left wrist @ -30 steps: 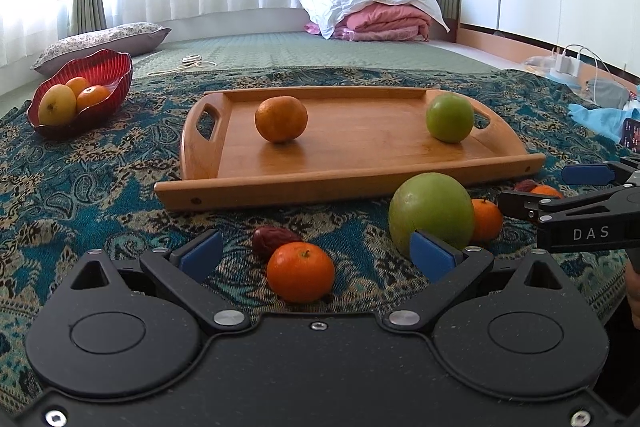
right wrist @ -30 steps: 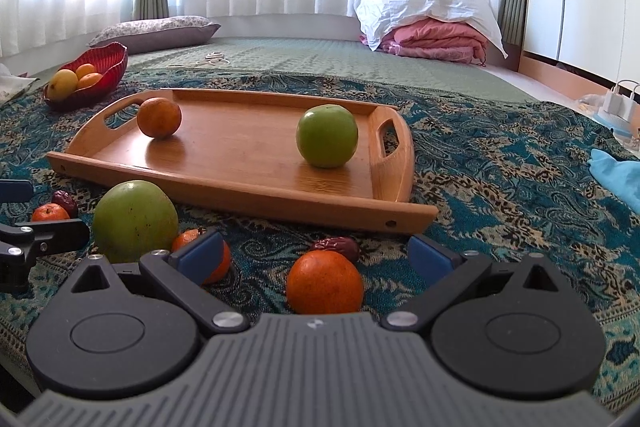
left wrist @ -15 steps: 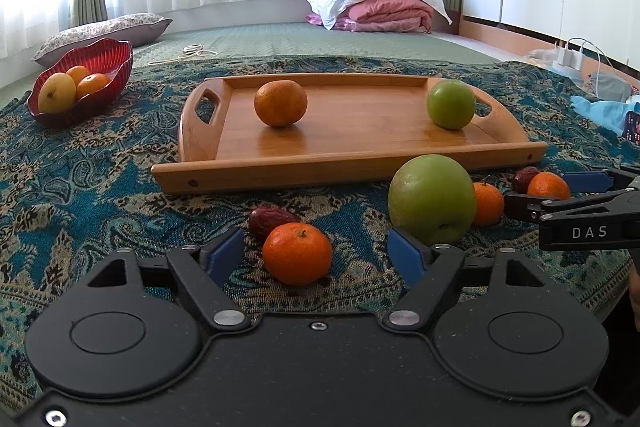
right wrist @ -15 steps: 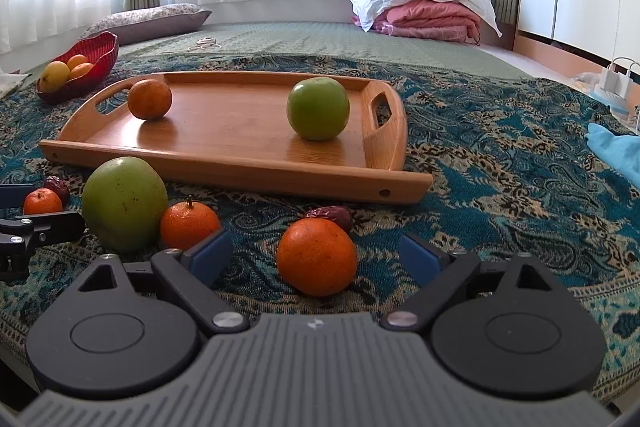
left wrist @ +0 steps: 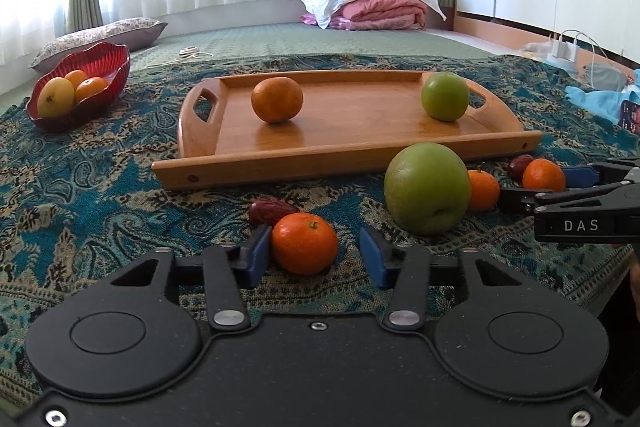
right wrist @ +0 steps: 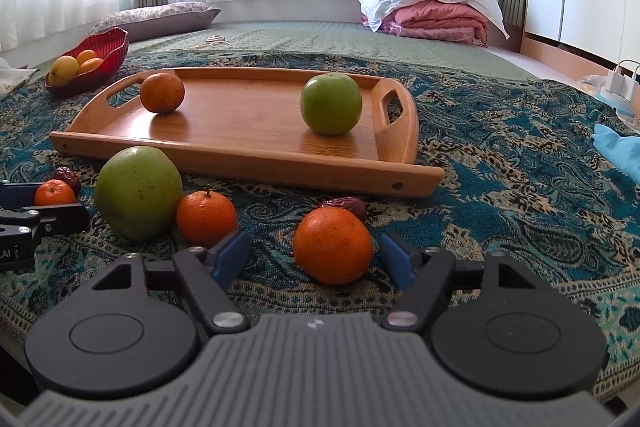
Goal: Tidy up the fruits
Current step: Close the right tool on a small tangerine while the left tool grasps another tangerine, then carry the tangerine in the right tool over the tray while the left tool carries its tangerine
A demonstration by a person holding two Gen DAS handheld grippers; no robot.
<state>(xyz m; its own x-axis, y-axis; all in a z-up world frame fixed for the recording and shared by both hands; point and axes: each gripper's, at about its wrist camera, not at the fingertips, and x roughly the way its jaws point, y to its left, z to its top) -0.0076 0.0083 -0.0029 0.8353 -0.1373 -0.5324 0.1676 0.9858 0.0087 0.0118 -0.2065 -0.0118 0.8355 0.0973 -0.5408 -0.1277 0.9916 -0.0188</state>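
Observation:
A wooden tray (left wrist: 360, 131) lies on the patterned cloth and holds an orange (left wrist: 277, 99) and a green apple (left wrist: 445, 96). In front of it lie a large green fruit (left wrist: 427, 187), small oranges and dark dates. My left gripper (left wrist: 314, 257) is open around a small orange (left wrist: 305, 243); its left pad is close to the fruit, the right pad apart. My right gripper (right wrist: 314, 259) is open around another orange (right wrist: 333, 245), both pads apart from it. The tray also shows in the right wrist view (right wrist: 248, 155), with the large green fruit (right wrist: 138, 192) and a small orange (right wrist: 206, 213) to the left.
A red bowl (left wrist: 102, 57) with fruit stands at the far left. A date (left wrist: 267, 210) lies behind the left orange, another date (right wrist: 347, 204) behind the right one. A pillow, folded bedding and chargers lie beyond the cloth. A blue cloth (right wrist: 620, 149) is at the right.
Both grippers have narrowed around their oranges. The left fingers closed in more, and its left pad now sits close to the orange. Both cameras rose slightly.

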